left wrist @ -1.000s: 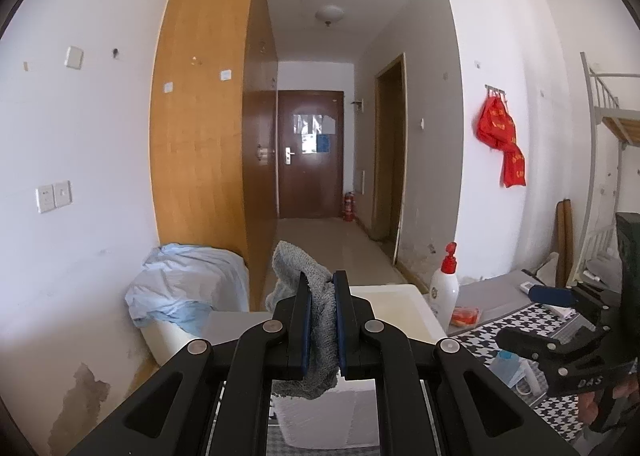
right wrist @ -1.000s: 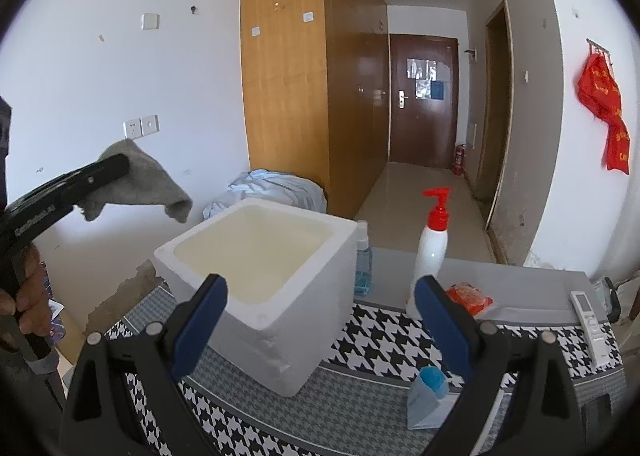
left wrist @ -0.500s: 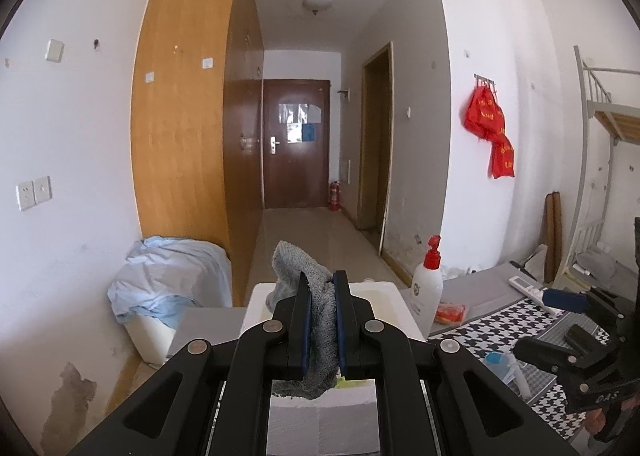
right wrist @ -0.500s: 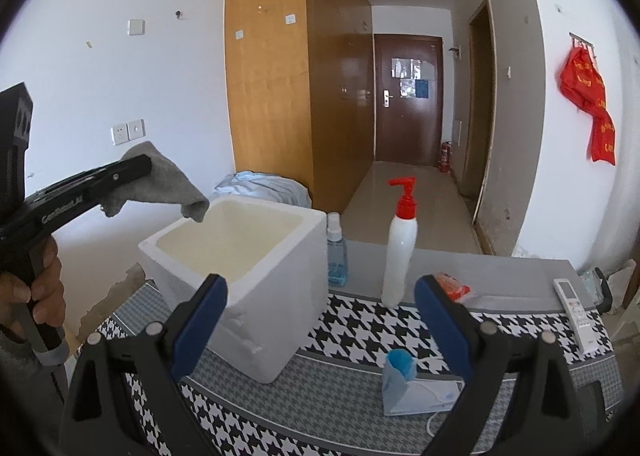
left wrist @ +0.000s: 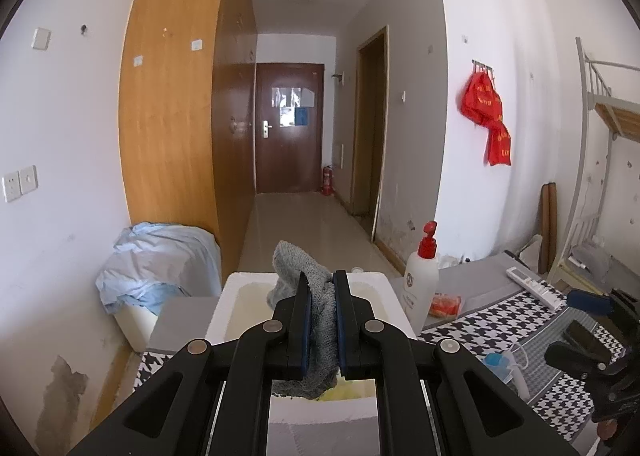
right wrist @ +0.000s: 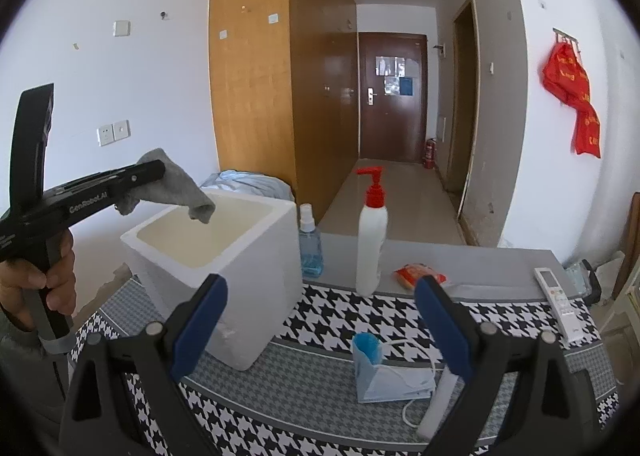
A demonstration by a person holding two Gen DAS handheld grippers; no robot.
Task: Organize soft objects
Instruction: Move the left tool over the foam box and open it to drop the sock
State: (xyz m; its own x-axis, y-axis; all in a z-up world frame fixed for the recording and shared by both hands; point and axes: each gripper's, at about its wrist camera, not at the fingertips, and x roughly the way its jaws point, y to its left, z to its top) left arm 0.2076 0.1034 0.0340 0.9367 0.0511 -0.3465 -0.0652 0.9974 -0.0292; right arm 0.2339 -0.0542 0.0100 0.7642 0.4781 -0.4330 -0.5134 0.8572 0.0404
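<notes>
The left gripper [left wrist: 322, 298] is clenched on a grey knitted cloth [left wrist: 316, 316], whose loose end hangs beyond the fingertips. Over the last second the white foam box [left wrist: 236, 296] has come in under those fingers, so the cloth now dangles over its open mouth and looks ready to be dropped in. The right gripper [right wrist: 320, 320] hangs spread and empty, a face mask [right wrist: 394, 378] lying between its fingers. The left tool reads "GenRobot.AI".
</notes>
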